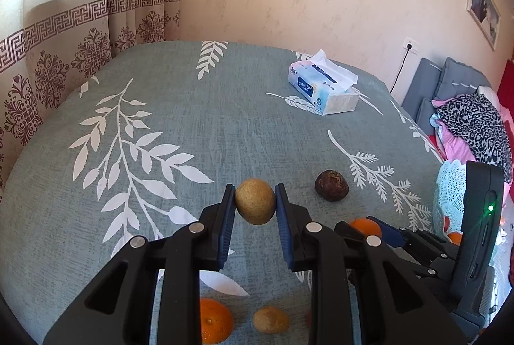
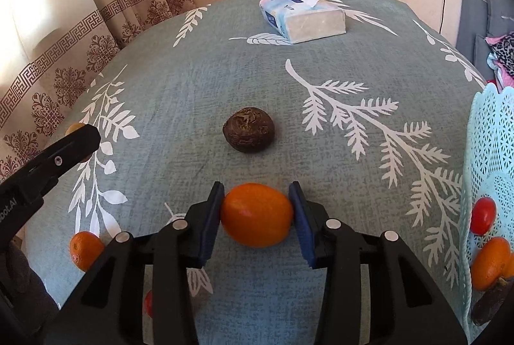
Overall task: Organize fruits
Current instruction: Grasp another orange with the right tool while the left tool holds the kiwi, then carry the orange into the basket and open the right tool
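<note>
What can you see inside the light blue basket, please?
Through the light blue basket wall: a red fruit, an orange and something dark. Its far side is hidden.

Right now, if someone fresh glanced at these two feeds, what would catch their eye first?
Most striking are the two fruits pinched between blue pads: a tan round fruit in the left gripper and a bright orange in the right gripper. Next comes the dark wrinkled fruit lying alone mid-table on the leaf-print tablecloth. At the right edge stands a pale blue lacy basket already holding fruit.
</note>
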The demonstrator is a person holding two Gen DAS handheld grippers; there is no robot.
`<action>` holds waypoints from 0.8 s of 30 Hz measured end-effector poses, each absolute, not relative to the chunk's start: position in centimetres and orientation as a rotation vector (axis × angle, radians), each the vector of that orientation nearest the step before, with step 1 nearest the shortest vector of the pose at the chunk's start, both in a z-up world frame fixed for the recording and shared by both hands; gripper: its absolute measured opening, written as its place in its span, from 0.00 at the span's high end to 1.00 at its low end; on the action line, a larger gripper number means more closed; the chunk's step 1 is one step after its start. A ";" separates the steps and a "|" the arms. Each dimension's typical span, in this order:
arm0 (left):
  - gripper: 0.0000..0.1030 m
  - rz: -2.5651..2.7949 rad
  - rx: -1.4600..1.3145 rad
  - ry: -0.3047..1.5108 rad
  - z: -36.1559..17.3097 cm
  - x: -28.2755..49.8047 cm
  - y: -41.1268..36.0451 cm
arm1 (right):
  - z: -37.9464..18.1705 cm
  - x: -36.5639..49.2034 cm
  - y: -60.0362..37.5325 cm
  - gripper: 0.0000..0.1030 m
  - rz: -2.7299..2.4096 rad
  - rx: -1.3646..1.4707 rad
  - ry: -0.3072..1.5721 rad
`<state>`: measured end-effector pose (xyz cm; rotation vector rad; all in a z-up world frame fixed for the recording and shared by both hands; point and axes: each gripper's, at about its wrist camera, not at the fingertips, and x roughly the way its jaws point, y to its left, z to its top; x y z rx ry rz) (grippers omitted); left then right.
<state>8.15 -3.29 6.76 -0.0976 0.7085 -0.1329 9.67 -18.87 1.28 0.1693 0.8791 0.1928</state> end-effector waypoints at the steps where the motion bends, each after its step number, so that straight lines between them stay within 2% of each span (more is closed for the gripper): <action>1: 0.76 -0.133 -0.097 0.710 6.7 8.2 -3.3 | 1.4 9.5 -18.9 0.58 0.191 0.172 0.878; 12: 0.76 -0.159 -0.077 0.707 6.7 7.7 -4.3 | 3.9 5.7 -21.1 0.58 0.159 0.192 0.805; 24: 0.76 -0.196 -0.031 0.702 6.6 6.6 -6.2 | 6.6 0.1 -28.8 0.58 -0.033 0.273 0.689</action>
